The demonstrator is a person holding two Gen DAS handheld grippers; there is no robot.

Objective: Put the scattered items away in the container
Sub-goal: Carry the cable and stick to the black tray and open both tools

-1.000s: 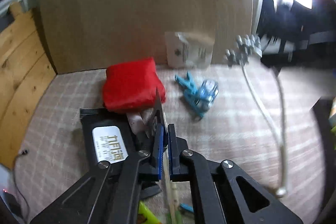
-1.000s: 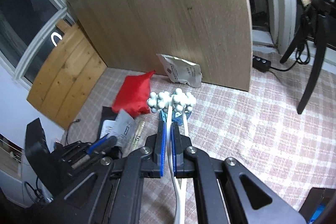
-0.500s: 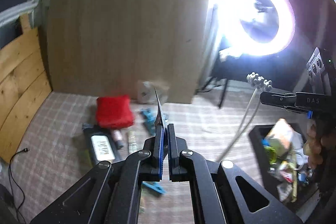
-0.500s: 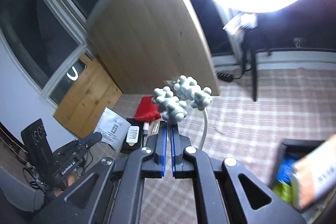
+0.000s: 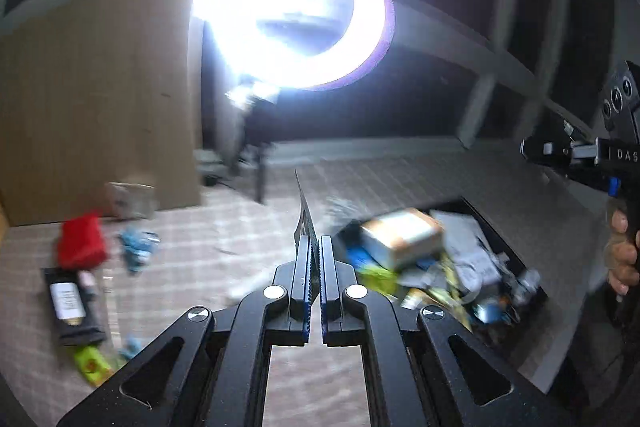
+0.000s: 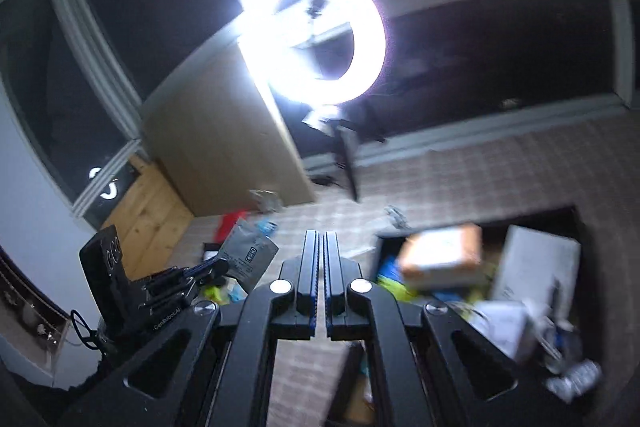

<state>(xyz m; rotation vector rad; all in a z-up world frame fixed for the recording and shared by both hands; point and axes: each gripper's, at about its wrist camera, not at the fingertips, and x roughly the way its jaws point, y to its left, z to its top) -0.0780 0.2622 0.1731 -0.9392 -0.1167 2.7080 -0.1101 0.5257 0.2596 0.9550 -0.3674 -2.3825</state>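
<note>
- Black open-topped container (image 5: pixel 500 223), crammed with packets and an orange-and-white box (image 5: pixel 404 235), sits on the checked floor covering (image 5: pixel 400 179).
- Left gripper (image 5: pixel 315 243) is clamped on a thin grey foil sachet (image 6: pixel 250 257), held upright.
- Right gripper (image 6: pixel 320 239) is closed, nothing visible between its fingers.
- Red pouch (image 5: pixel 80 239) lies near the wooden board (image 5: pixel 100 87).

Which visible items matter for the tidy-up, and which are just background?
Job: left gripper, jaws shut on sachet; container; red pouch; blue clips; black box; green packet.
Background: ring light; wooden board.
</note>
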